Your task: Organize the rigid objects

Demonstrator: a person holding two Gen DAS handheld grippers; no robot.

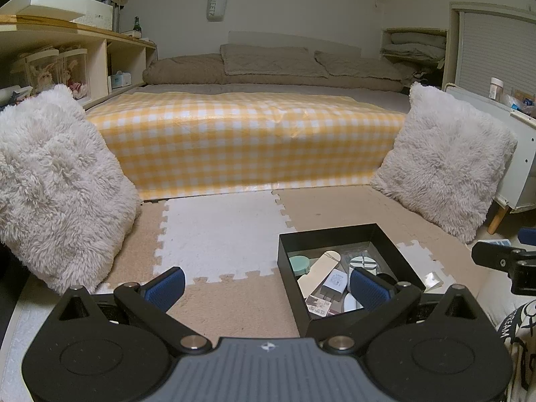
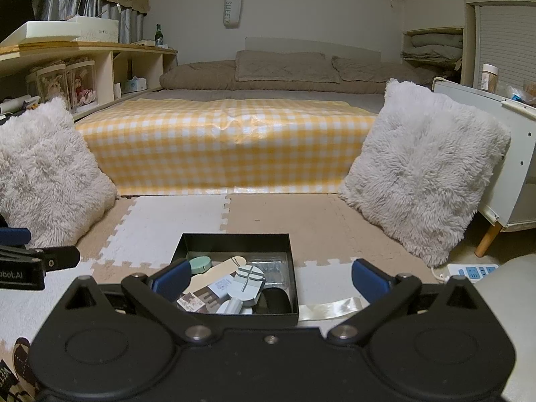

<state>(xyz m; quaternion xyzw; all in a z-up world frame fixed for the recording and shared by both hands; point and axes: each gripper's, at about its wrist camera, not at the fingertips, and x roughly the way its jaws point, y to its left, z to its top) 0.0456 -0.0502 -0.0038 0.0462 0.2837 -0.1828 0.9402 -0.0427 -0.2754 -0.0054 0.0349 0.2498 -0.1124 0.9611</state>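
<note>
Both claws stand spread wide and hold nothing: the left gripper [image 1: 268, 283] hangs over the foam floor mat [image 1: 217, 234] with its right blue pad above the near left part of the black box [image 1: 335, 231], and the right gripper [image 2: 270, 276] straddles the same box [image 2: 234, 238] from behind its near wall, its left pad over the box's near left corner and its right pad out over bare mat.

Across the back, a bed with a yellow gingham cover [image 1: 241, 137] drops straight to the floor, its lower edge meeting the mat. Two shaggy white cushions [image 1: 57, 181] [image 1: 445, 157] lean at either side, leaving an open lane of beige and white puzzle tiles between them; the box sits in the near right part of that lane, apart from both cushions.

Inside the open-topped box lie the small rigid things, crowded toward its near side: a long beige strip [image 2: 214, 269], a white charger plug [image 1: 335, 283], a round mint-green case [image 1: 299, 264], and a pale slotted disc [image 2: 249, 276]. Its far half shows bare black floor.

A glossy strip [image 2: 330, 306] lies flat on the mat just right of the box, and a white power strip [image 2: 472, 271] rests further right.
</note>
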